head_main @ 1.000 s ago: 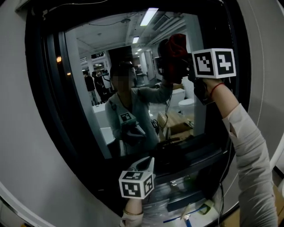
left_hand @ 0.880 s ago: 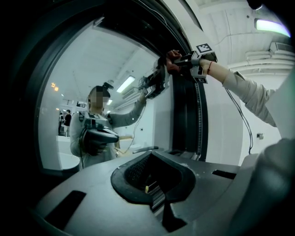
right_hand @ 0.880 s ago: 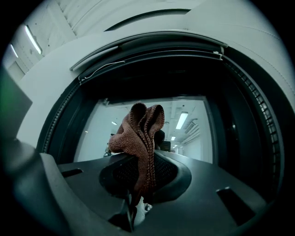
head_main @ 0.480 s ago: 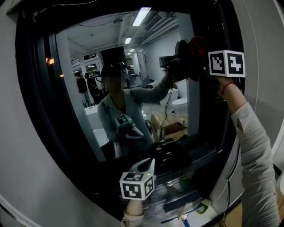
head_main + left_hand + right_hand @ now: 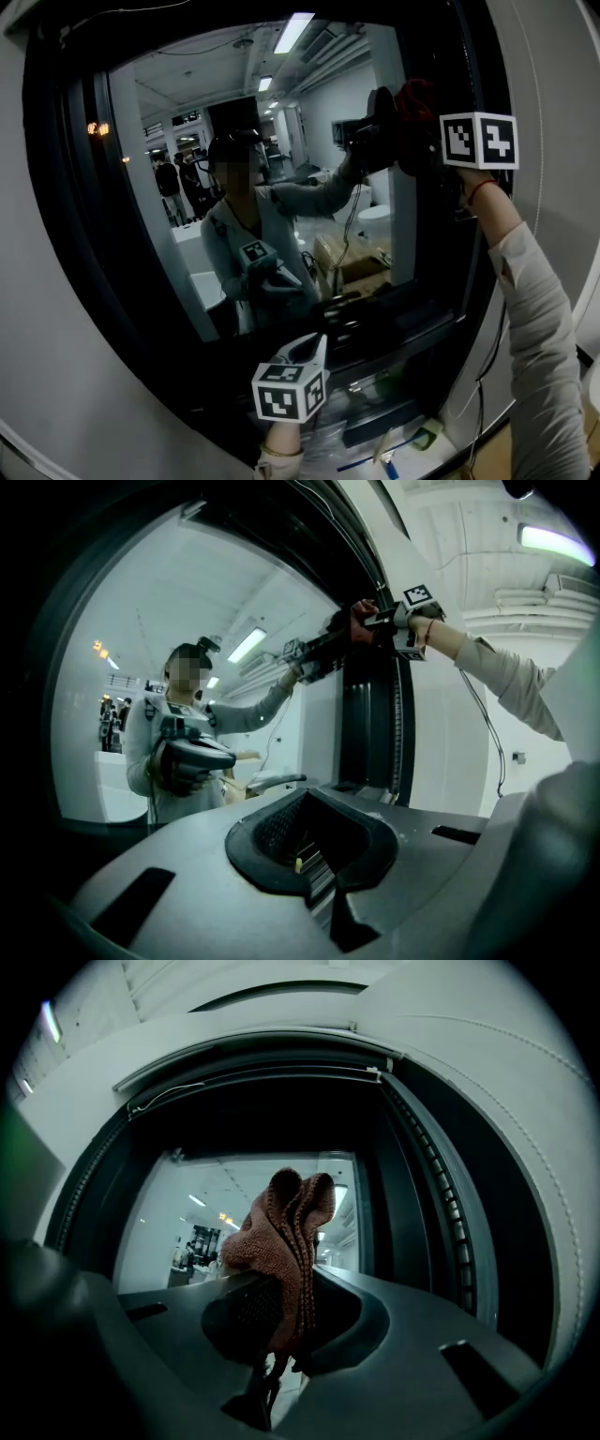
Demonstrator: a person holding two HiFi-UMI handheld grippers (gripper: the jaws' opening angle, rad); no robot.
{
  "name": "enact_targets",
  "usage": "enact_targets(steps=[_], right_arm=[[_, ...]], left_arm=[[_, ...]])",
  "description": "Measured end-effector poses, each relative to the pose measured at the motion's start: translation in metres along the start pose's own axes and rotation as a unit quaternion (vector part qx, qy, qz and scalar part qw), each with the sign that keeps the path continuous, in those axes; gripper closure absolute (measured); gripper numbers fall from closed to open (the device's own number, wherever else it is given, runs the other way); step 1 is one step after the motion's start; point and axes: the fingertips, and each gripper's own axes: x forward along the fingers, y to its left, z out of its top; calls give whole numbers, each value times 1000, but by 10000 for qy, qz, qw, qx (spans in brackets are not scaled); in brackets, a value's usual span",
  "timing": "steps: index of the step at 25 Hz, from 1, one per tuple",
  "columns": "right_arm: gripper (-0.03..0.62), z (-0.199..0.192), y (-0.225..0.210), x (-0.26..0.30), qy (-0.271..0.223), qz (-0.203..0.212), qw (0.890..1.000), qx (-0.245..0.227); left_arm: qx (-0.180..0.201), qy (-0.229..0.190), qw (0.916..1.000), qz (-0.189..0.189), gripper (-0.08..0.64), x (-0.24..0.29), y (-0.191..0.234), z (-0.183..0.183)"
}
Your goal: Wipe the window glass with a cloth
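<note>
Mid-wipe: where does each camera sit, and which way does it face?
Head view: on the head, facing the window glass; shows left gripper, right gripper, right sleeve.
Left gripper view: on the low left gripper, looking up along shut jaws; shows right sleeve.
Right gripper view: on the raised right gripper, along jaws clamping the cloth, toward the glass.
All three share cloth and glass.
</note>
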Motion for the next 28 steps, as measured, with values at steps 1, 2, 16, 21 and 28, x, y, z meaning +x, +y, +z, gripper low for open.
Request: enact_targets(steps=[1, 2, 16, 21, 28], right_arm=[[541, 1, 3, -2, -27, 53, 10000, 23], [541, 1, 7, -5, -59, 108, 9999, 52], [541, -4, 123, -40, -507, 1397, 9889, 65], [541, -11, 179, -46, -600, 2058, 9765, 216], [541, -26, 254, -41, -541, 2818, 9563, 559]], left_arm=[[0, -1, 10000, 1, 555, -1, 0, 1], [3, -2, 10000, 8, 555, -2, 0, 1], [-81, -19, 9991, 405, 555, -34, 21, -7], [-126, -4, 9976, 684, 555, -59, 33, -10], [-316, -6, 9931, 1129, 555, -96, 50, -22]])
